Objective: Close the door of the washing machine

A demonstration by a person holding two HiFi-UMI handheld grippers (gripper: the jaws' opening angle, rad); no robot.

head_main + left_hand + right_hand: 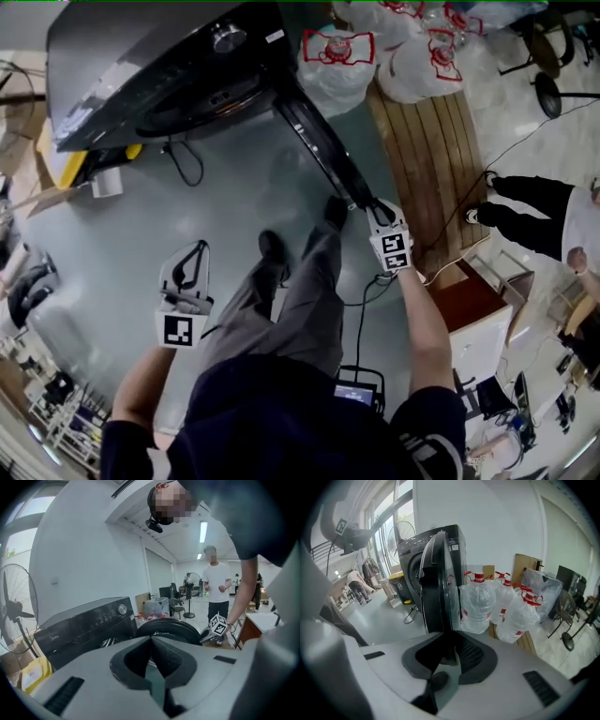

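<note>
The dark washing machine [159, 66] stands at the top left of the head view. Its round door [319, 150] swings out toward me, down and to the right. My right gripper [378, 214] is shut on the door's outer edge. In the right gripper view the door's edge [438, 583] runs down between the jaws of that gripper [452, 656]. My left gripper [190, 265] hangs over the floor left of my legs, shut and holding nothing. The left gripper view shows its closed jaws [151, 660], with the machine [84, 625] and door [168, 627] beyond.
Large water bottles in bags [337, 52] sit right of the machine beside a wooden pallet [431, 159]. A cable [183, 159] lies on the floor in front of the machine. A person [534, 216] stands at the right. A fan [14, 609] stands left of the machine.
</note>
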